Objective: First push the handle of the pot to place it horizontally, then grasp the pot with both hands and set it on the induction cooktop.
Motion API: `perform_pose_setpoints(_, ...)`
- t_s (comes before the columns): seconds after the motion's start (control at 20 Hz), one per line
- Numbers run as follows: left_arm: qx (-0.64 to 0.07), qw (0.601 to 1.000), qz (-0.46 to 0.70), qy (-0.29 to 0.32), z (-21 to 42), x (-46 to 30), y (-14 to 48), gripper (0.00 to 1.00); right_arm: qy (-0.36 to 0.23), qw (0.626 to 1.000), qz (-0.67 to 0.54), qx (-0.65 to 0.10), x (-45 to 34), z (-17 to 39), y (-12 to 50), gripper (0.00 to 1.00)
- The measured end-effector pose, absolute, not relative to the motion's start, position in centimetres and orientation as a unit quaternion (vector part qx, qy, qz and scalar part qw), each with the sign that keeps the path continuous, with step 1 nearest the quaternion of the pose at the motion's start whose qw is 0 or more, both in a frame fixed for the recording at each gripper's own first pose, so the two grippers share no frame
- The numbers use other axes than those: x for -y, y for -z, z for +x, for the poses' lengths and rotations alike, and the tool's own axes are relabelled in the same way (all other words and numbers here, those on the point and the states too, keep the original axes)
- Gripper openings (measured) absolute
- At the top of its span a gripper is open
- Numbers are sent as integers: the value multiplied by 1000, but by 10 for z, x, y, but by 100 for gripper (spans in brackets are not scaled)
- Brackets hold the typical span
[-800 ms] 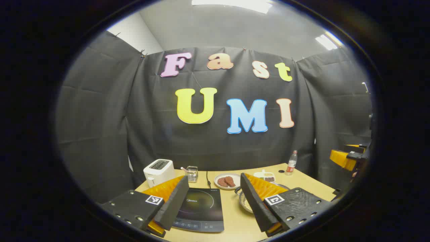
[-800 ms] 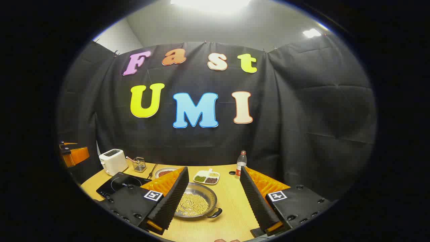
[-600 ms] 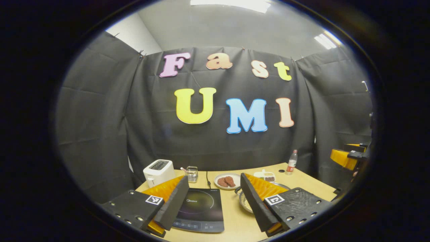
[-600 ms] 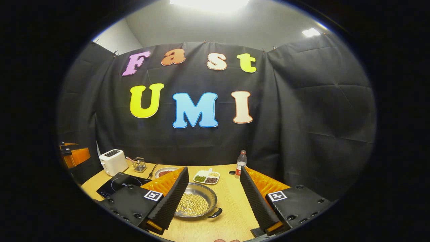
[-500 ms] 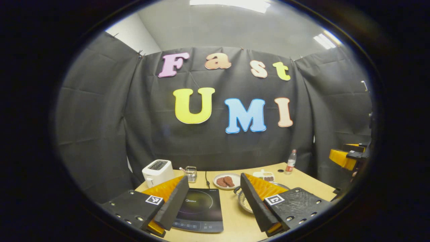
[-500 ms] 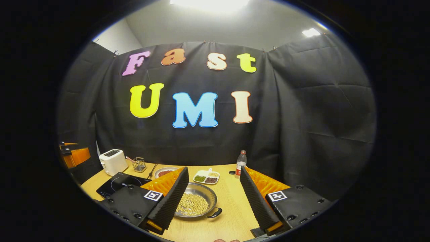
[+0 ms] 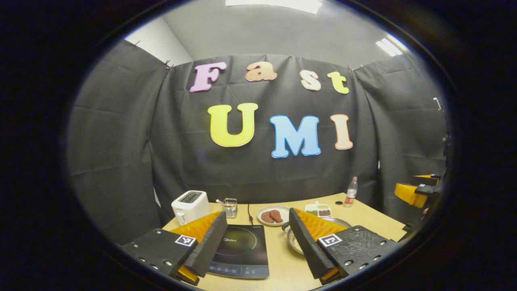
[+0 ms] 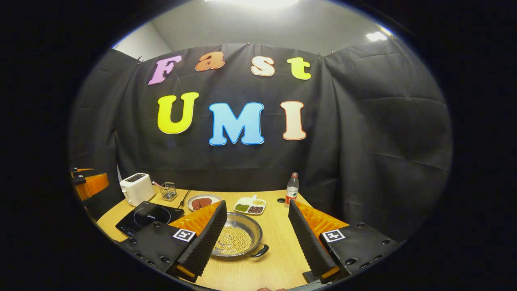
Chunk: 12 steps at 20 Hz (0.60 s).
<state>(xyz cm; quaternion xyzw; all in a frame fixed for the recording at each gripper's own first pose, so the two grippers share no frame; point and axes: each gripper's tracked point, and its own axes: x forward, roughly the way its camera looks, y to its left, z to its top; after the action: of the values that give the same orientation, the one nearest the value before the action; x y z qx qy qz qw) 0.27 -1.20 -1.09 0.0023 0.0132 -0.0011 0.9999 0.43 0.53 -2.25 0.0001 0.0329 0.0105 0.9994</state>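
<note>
In the left gripper view, the left gripper (image 7: pixel 255 236) is hovering above the near edge of the wooden table (image 7: pixel 375 220) with its fingers spread wide apart and gripping nothing. The induction cooktop (image 7: pixel 241 250) is lying flat between those fingers, just past them. The pot (image 7: pixel 297 242) is sitting to the cooktop's right, mostly hidden behind one finger. A white toaster (image 7: pixel 190 206), a wire basket (image 7: pixel 230 207), a plate of meat (image 7: pixel 272 215), a divided dish (image 7: pixel 318 210) and a bottle (image 7: pixel 350 192) are standing farther back. The right gripper (image 7: pixel 416 192) is showing at the far right edge.

In the right gripper view, the right gripper (image 8: pixel 255 232) is likewise hanging over the table with its fingers apart and empty. The pot, a shallow steel pan holding yellow beans, is resting on the table between them, near one finger; its black handle (image 8: pixel 259 251) is pointing toward the camera and to the right. The cooktop is lying well to the pot's left.
</note>
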Motion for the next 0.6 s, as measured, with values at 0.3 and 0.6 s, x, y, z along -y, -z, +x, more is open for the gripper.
perform_pose_setpoints(0.3, -18, 1000, 6, -2, 3, 9, 16, 94, -21, 999, 2, -34, -10, 8, 24, 97)
perform_pose_setpoints(0.6, -15, 1000, 1, 3, 2, 13, 19, 94, -29, 999, 2, -36, -13, 17, 21, 97)
